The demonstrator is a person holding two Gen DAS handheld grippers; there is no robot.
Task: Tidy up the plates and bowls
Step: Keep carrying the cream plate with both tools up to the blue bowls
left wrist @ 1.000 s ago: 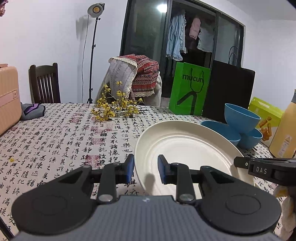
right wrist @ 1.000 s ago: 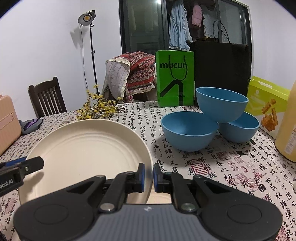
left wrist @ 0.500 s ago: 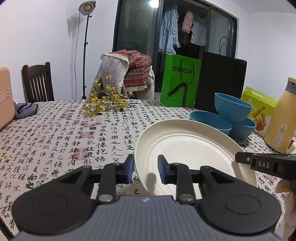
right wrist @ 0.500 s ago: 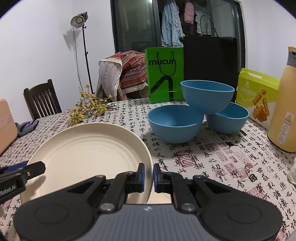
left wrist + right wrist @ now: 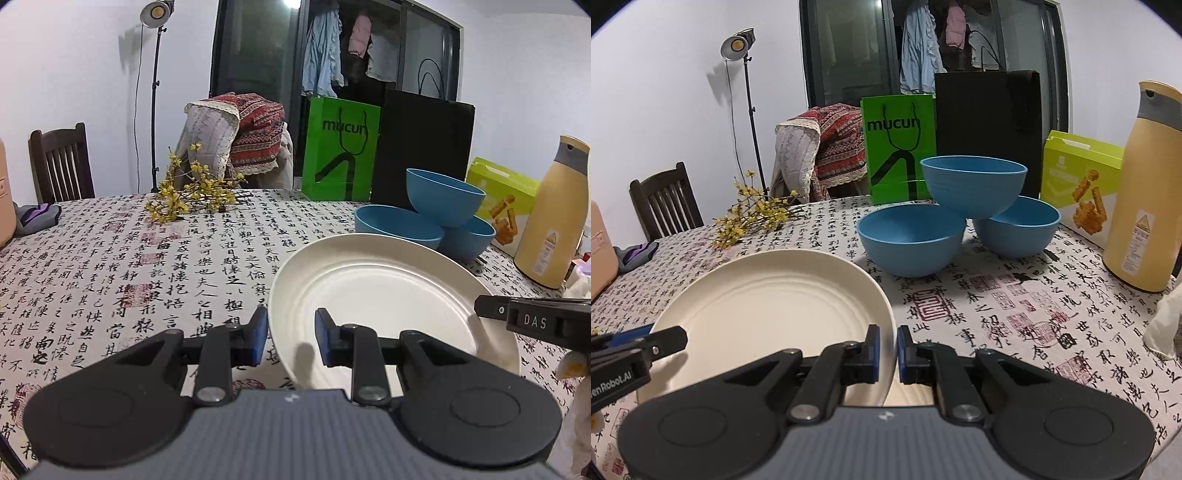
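1. Left-wrist view: the left tool (image 5: 287,335) straddles the near-left rim of the cream plate (image 5: 388,291). Its blue pads stand narrowly apart, one outside the rim and one over the plate's well; whether they press the rim cannot be told. The right tool's dark tip, marked "DAS", enters from the right edge over the plate's far side.
2. Right-wrist view: the right tool (image 5: 887,349) has its jaws closed on the plate's (image 5: 768,310) near-right rim. The left tool (image 5: 635,347) shows only as a dark tip at the left edge, over the plate's opposite rim.
3. The right-wrist view alone shows all three blue bowls (image 5: 973,192) in full: two rest on the worktop, and the third sits on their adjoining rims. In the left-wrist view the plate partly hides them.
4. The worktop (image 5: 1015,306) carries a white cloth printed with black calligraphy and red seals. The plate lies in front of the bowls, towards the left.
5. Room: white walls, a lamp on a stand (image 5: 155,92), a dark wooden chair (image 5: 61,162), and a dark glass door with hanging clothes.
6. Count: one plate, three bowls, one yellow bottle (image 5: 1145,192), one green bag (image 5: 899,147), one black bag (image 5: 990,122), one snack box (image 5: 1078,181), and one spray of yellow flowers (image 5: 753,218).
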